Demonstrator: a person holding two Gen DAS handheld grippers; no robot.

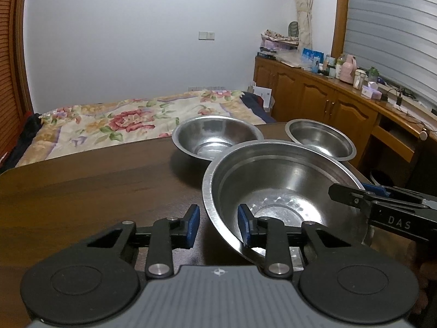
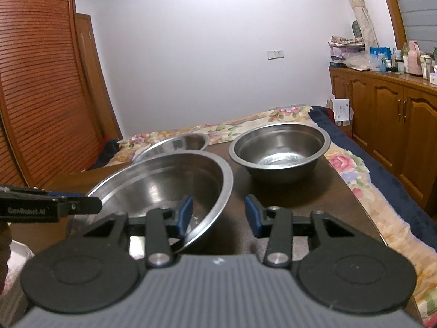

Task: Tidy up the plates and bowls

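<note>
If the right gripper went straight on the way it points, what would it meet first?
Probably the big bowl's rim, already between the right gripper's jaws; beyond lies bare table. Depth unclear.

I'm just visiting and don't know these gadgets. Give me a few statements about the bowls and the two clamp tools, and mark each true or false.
1. Three metal bowls are on the brown table. True: the large bowl, a mid bowl and a deep bowl.
2. The large bowl sits flat on the table. False: it is tilted, its near edge raised.
3. The left gripper has the large bowl's rim between its fingers. True.
4. The right gripper reaches for the deep bowl. False: it straddles the large bowl's rim on the other side.
5. The bowls hold food. False: all three look empty.
</note>
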